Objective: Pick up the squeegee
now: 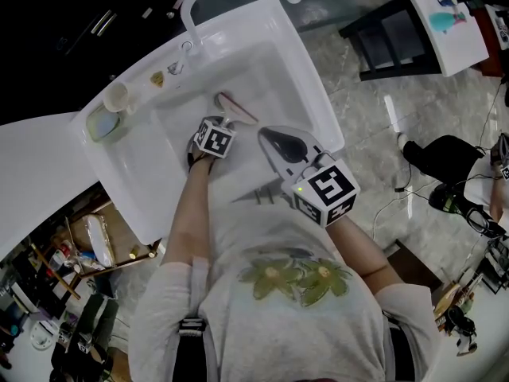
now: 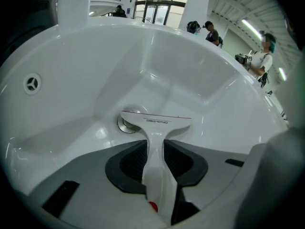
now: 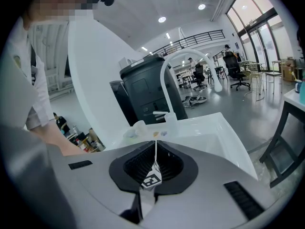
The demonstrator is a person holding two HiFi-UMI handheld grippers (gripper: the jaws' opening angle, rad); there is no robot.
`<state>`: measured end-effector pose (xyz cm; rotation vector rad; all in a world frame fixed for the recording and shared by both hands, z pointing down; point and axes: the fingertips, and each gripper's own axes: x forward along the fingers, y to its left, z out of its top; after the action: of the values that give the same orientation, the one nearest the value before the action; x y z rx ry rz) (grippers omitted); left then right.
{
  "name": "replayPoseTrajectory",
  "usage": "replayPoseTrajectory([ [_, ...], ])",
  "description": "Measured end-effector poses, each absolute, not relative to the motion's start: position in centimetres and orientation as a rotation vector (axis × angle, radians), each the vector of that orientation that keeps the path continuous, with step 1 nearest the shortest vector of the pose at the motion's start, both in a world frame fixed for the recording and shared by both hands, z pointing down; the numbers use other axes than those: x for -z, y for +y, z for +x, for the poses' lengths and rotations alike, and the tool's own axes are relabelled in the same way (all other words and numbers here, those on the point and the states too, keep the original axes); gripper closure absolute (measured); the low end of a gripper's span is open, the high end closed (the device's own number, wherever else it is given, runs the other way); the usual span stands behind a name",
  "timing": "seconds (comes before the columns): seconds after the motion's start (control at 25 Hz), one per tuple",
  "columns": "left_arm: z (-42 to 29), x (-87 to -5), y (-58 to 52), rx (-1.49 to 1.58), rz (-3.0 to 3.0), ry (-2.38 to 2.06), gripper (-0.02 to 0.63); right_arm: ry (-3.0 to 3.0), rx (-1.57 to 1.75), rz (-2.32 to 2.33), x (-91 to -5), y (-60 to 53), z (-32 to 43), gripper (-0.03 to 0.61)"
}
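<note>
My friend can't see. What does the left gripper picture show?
The left gripper grips the handle of a white squeegee between its two dark jaws. The squeegee's wide end is by the drain in a white sink.

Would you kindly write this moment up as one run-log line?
left gripper: shut on squeegee handle | squeegee: blade on sink floor by drain | right gripper: shut, empty

Grey marble floor (image 1: 362,153), ceiling lights (image 3: 162,19)
</note>
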<state>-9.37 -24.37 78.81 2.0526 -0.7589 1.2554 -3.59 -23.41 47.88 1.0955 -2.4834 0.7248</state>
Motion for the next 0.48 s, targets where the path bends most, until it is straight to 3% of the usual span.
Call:
replayPoseTrajectory([
  [0.48, -9.53, -78.3, -24.19, -1.232, 2.05, -0.796, 0.517, -2.492, -0.705, 1.111, -47.28, -24.13, -3.51, 0.554],
])
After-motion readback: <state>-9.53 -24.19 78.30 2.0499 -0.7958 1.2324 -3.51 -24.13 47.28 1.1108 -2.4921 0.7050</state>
